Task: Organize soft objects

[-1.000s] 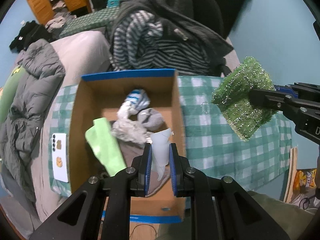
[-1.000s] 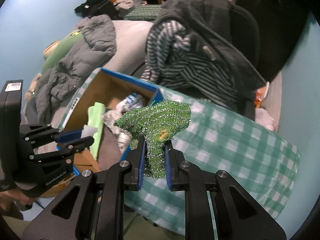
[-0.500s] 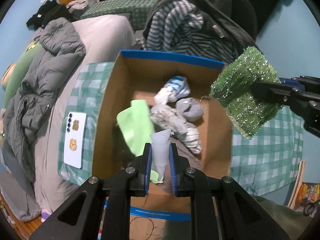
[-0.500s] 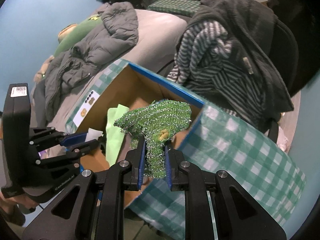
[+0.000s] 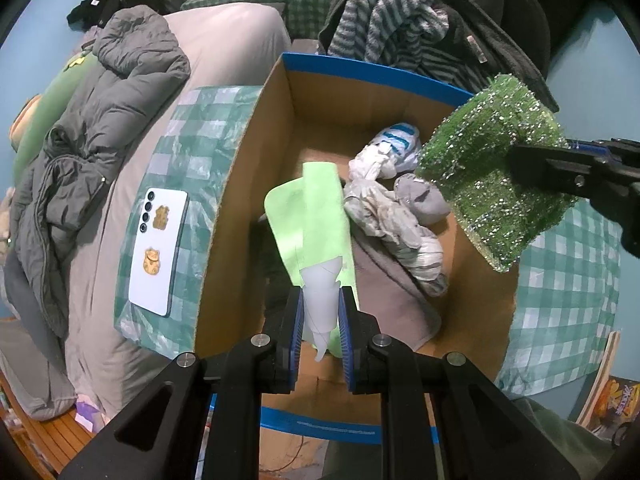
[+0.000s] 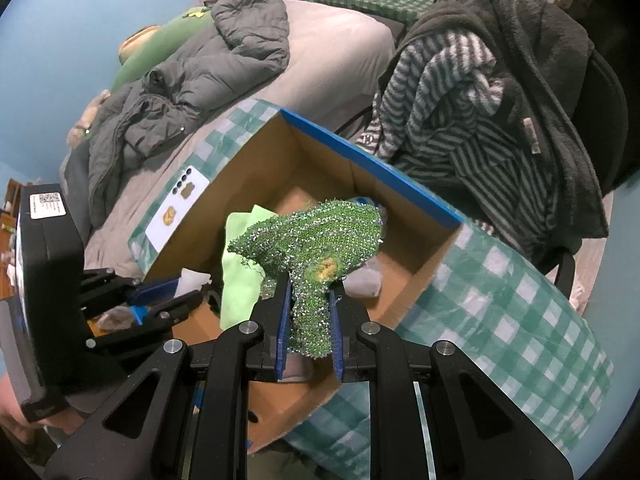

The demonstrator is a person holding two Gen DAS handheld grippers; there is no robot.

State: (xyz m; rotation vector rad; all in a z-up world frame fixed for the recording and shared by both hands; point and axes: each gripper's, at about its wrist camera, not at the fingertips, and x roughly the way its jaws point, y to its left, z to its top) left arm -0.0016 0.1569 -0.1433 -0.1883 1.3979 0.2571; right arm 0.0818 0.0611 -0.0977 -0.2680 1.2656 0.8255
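Observation:
An open cardboard box (image 5: 256,184) with blue-taped rims sits on a green checked cloth; it also shows in the right wrist view (image 6: 416,264). Inside lie a light green cloth (image 5: 316,220), balled white and grey socks (image 5: 400,232) and a grey cloth. My left gripper (image 5: 320,320) is shut on a white cloth (image 5: 322,304) over the box's near part. My right gripper (image 6: 308,320) is shut on a sparkly green sponge cloth (image 6: 316,240), held above the box's right side; the sponge also shows in the left wrist view (image 5: 492,176).
A white phone (image 5: 160,256) lies on the checked cloth left of the box. A grey jacket (image 5: 92,120) lies on the bed to the left. Striped and dark clothes (image 6: 500,92) hang over a chair behind the box. The checked cloth (image 6: 512,320) extends to the right.
Both grippers have moved left and over the box. The green sponge cloth went from above the checked cloth to above the box's right side. Both grips stayed shut.

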